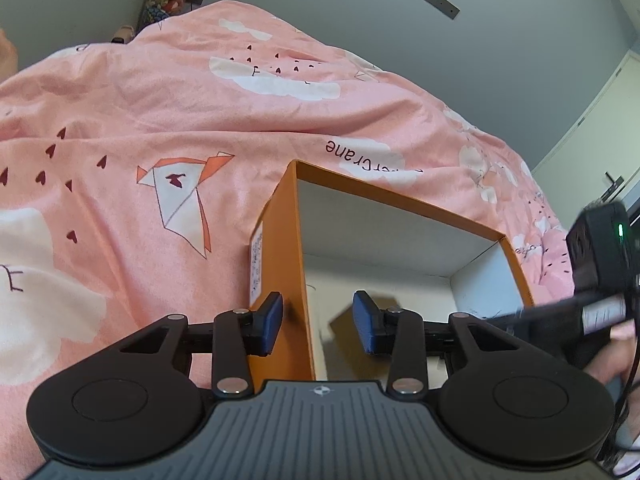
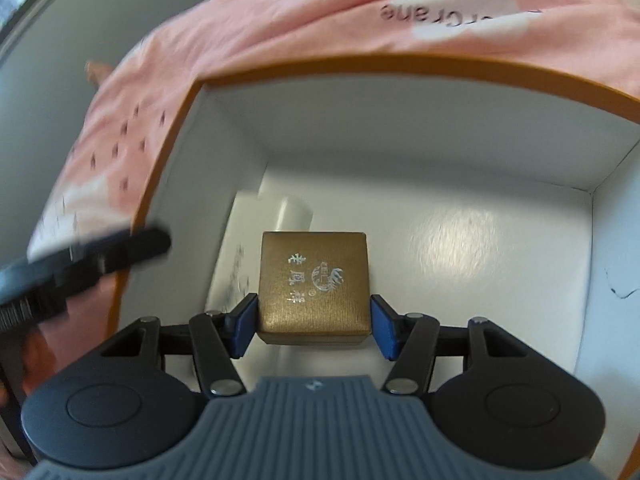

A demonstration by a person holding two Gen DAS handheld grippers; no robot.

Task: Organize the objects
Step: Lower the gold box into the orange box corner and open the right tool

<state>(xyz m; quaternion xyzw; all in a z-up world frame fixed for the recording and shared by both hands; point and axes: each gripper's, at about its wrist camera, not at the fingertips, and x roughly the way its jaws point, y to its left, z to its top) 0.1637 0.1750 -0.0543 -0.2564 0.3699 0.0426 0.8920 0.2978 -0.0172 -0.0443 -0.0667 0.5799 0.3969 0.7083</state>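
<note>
Right wrist view has the right gripper (image 2: 313,323) inside an open orange cardboard box (image 2: 360,65) with smooth white walls. Its blue pads (image 2: 243,326) press both sides of a small square gold gift box (image 2: 313,286), fine ribbed texture with silver characters stamped on top. Beside that gift box, against the left wall, lies a flat white carton (image 2: 236,256) with a white cylinder (image 2: 294,216) next to it.

Left wrist view: the left gripper (image 1: 318,323) straddles the orange box's (image 1: 280,248) left wall, jaws spread wide, one pad (image 1: 270,322) outside, the other inside, not pinching anything. Everything sits on a soft pink duvet (image 1: 160,112) printed with origami cranes, clouds and tiny hearts.
</note>
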